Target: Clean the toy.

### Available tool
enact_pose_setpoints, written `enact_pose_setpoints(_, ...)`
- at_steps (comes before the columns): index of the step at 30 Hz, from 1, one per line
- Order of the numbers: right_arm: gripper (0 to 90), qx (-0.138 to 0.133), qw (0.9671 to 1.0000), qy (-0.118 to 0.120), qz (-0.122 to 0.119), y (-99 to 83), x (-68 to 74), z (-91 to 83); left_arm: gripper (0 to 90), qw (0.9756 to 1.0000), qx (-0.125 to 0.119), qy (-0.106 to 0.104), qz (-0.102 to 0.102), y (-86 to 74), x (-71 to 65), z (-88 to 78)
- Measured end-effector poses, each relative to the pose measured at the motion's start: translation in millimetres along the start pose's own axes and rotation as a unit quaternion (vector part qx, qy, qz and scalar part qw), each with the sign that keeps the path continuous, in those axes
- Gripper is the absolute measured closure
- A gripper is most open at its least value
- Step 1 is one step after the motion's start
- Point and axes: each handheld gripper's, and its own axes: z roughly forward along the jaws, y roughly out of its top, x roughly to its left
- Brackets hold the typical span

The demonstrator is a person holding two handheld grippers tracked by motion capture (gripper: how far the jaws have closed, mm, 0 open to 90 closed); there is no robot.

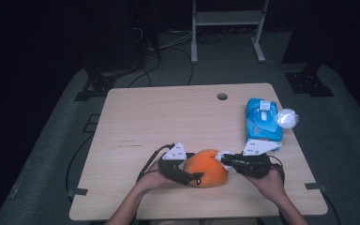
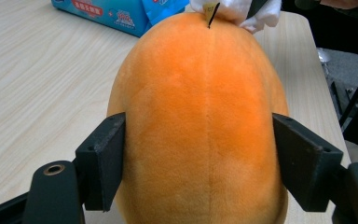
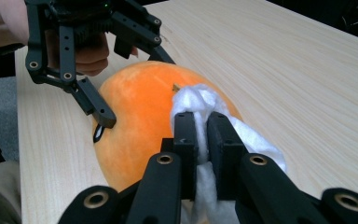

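A rounded orange plush toy (image 1: 207,168) lies near the table's front edge. My left gripper (image 1: 192,175) holds it from the left; in the left gripper view (image 2: 204,158) both black pads press into the plush's sides (image 2: 200,116). From the right, my right gripper (image 1: 225,161) is shut on a white wad of wipe (image 3: 200,100), which rests on the plush's end (image 3: 140,107) beside a small dark stem. The white wad (image 2: 235,9) also peeks over the far tip of the toy. One of the left gripper's fingers (image 3: 91,100) lies against the plush.
A blue pack of wet wipes (image 1: 262,119) lies at the table's right side, with a pale round object (image 1: 288,118) beside it at the edge. The wooden table (image 1: 168,117) has a cable hole (image 1: 222,96) near its far edge. A white frame (image 1: 227,18) stands behind.
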Motion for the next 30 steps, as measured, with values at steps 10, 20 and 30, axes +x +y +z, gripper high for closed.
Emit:
enact_pose_setpoints(10, 81.8, -0.006, 0.9996, -0.002, 0.026, -3.0, -11.9, -6.2, 24.9, 1.0000, -0.003, -0.001, 0.008, -1.0, -0.7, -0.4)
enact_pose_setpoints(20, 81.7, -0.012, 0.9993, 0.011, 0.032, 0.3, -10.6, 0.3, 24.1, 0.9998, -0.003, 0.006, 0.021, 0.5, -4.7, 3.1)
enact_pose_setpoints(30, 81.8, -0.005, 0.9991, 0.006, 0.043, -8.1, -18.3, -7.0, 24.0, 1.0000, 0.000, 0.003, 0.002, -0.9, 1.3, 0.3)
